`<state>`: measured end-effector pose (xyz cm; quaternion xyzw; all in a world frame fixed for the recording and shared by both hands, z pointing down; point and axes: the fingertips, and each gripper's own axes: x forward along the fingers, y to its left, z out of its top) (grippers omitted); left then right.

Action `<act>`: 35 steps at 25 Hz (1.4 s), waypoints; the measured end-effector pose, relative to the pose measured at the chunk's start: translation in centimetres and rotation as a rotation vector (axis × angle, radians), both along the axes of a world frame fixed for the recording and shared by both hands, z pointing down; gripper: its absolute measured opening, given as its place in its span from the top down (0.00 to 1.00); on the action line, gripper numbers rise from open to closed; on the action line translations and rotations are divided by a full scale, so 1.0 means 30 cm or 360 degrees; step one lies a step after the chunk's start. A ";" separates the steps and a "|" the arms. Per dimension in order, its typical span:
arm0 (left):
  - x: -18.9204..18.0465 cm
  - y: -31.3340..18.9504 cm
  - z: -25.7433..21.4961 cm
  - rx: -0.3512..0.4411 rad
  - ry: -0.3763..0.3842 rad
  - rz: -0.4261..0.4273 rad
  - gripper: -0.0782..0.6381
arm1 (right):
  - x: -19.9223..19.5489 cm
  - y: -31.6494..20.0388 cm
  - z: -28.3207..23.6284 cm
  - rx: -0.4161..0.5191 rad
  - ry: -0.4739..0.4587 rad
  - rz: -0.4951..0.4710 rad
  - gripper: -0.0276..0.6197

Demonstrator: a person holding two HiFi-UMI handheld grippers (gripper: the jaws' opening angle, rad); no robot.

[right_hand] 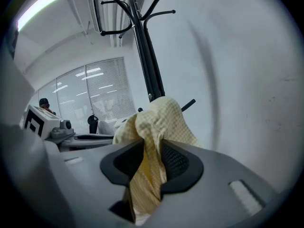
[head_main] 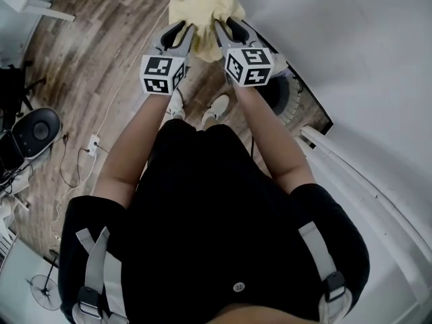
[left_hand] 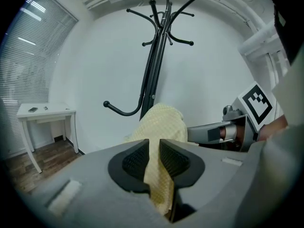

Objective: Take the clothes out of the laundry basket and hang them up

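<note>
While both arms reach toward coat rack (left_hand: 154, 65), left hand-held gripper (left_hand: 154, 145) pinches yellow cloth (left_hand: 164, 120) in narrow gap. Right hand-held gripper (right_hand: 151, 148), slightly wider, apparently clamps bunched fold too. Cloth spans both, bulging past jaw tips, near rack pole.

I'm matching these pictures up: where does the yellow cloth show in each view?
Head view: yellow cloth at top centre.
Left gripper view: cloth at centre, between the jaws.
Right gripper view: cloth at centre, between the jaws.
Shared landmark: coat stand behind it in both gripper views.
</note>
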<state>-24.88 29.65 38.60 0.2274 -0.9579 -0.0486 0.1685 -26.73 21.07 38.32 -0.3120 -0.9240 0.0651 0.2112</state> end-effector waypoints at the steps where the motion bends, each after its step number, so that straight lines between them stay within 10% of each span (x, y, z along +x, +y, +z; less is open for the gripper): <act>1: -0.003 -0.002 -0.005 0.0001 -0.0012 0.0005 0.80 | 0.002 0.006 0.002 -0.0001 0.0004 -0.0004 0.77; 16: 0.001 -0.036 -0.065 0.0030 -0.0059 0.0089 0.82 | 0.022 -0.001 -0.028 -0.0005 -0.0028 0.0000 0.76; 35: 0.215 -0.030 -0.477 -0.0031 -0.0408 0.0576 0.79 | 0.293 -0.094 -0.571 0.0006 -0.0568 -0.0086 0.75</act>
